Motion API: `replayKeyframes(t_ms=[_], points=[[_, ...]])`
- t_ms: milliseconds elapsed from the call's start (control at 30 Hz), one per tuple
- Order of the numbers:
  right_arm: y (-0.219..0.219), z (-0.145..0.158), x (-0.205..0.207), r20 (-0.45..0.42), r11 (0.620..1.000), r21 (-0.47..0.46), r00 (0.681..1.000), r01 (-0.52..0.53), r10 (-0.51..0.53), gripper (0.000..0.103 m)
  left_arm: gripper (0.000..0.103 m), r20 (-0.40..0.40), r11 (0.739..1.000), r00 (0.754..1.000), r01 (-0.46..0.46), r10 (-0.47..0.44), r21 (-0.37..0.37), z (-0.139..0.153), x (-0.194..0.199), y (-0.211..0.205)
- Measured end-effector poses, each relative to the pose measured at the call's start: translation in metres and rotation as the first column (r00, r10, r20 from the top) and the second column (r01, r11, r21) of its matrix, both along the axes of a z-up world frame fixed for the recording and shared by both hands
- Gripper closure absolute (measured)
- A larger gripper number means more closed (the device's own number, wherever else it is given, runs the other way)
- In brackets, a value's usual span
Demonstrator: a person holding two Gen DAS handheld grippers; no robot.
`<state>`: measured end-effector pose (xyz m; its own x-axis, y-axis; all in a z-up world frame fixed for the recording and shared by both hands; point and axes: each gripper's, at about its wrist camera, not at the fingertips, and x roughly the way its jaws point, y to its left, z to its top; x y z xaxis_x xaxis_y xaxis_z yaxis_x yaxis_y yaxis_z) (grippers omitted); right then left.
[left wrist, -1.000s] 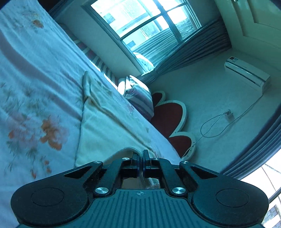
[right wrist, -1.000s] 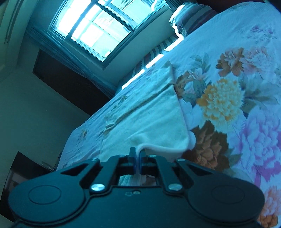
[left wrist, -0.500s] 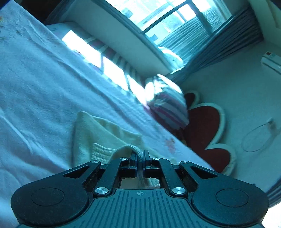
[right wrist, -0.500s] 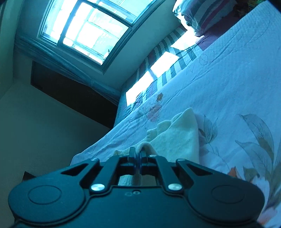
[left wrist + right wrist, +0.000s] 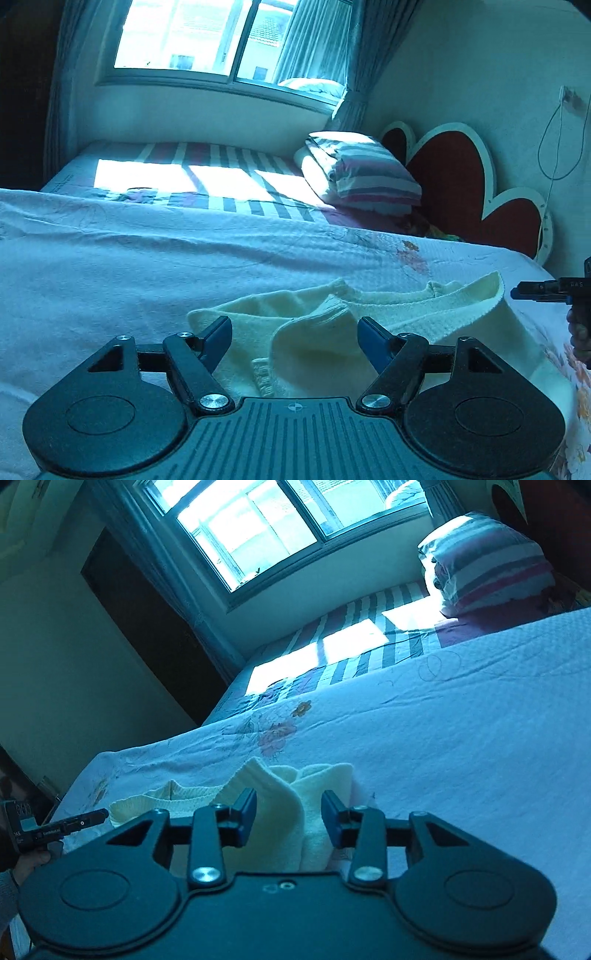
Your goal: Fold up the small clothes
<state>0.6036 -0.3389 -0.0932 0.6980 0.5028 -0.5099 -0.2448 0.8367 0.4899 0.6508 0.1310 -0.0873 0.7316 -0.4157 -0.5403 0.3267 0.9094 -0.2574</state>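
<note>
Cream garment [image 5: 314, 343] lies released between both just-opened gripper [image 5: 293, 341] jaws.

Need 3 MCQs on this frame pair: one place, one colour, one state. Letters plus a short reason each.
1. Where does the cream garment lie?
A. on the bedspread, just ahead of both grippers
B. on the windowsill
C. on top of the striped pillow

2. What colour fills the heart-shaped headboard panels?
A. green
B. red, with white edging
C. yellow

3. How do the jaws of the left gripper stand?
A. clamped on a fold
B. shut on nothing
C. open, pads clear of the cloth

Key: 1 A, the garment rests folded on the pale floral spread in both wrist views. 2 B, red panels with white rims show behind the striped pillow. 3 C, its jaws have just been opening, with a wide gap either side of the cloth; the right gripper likewise.
</note>
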Motion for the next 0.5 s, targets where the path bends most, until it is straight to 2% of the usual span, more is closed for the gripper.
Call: replayKeyframes(t_ms=[100, 167, 200, 233, 300, 367, 400, 433, 500], points=[[0.009, 0.000, 0.016, -0.001, 0.997, -0.041, 0.998, -0.063, 0.063, 0.063, 0.051, -0.021, 0.997, 0.999, 0.049, -0.048, 0.057, 0.000, 0.014, -0.009], [0.018, -0.003, 0.031, -0.008, 0.991, -0.087, 0.995, -0.103, 0.103, 0.063, 0.068, -0.050, 0.996, 0.996, 0.071, -0.069, 0.049, -0.006, 0.021, -0.011], [0.021, -0.005, 0.037, -0.013, 0.988, -0.094, 0.993, -0.119, 0.119, 0.065, 0.078, -0.063, 0.997, 0.996, 0.066, -0.062, 0.050, -0.007, 0.026, -0.011], [0.023, -0.007, 0.042, -0.020, 0.987, -0.096, 0.992, -0.129, 0.128, 0.075, 0.080, -0.071, 0.998, 0.997, 0.043, -0.039, 0.053, -0.010, 0.031, -0.010], [0.026, -0.010, 0.051, -0.044, 0.986, -0.131, 0.994, -0.102, 0.097, 0.088, 0.080, -0.064, 1.000, 0.998, -0.021, 0.020, -0.022, -0.013, 0.035, -0.002], [0.021, -0.015, 0.056, -0.060, 0.991, -0.112, 0.996, -0.070, 0.063, 0.087, 0.079, -0.051, 0.996, 0.998, -0.043, 0.039, -0.073, -0.011, 0.032, 0.007], [0.017, -0.017, 0.055, -0.062, 0.995, -0.075, 0.996, -0.070, 0.065, 0.083, 0.069, -0.047, 0.996, 0.998, -0.039, 0.036, -0.077, -0.011, 0.029, 0.011], [0.012, -0.016, 0.054, -0.064, 0.997, -0.041, 0.996, -0.071, 0.068, 0.072, 0.057, -0.037, 0.996, 0.999, -0.036, 0.033, -0.076, -0.011, 0.027, 0.013], [0.006, -0.015, 0.053, -0.067, 0.997, -0.005, 0.995, -0.078, 0.077, 0.069, 0.052, -0.027, 0.996, 0.999, -0.024, 0.022, -0.082, -0.010, 0.022, 0.018]])
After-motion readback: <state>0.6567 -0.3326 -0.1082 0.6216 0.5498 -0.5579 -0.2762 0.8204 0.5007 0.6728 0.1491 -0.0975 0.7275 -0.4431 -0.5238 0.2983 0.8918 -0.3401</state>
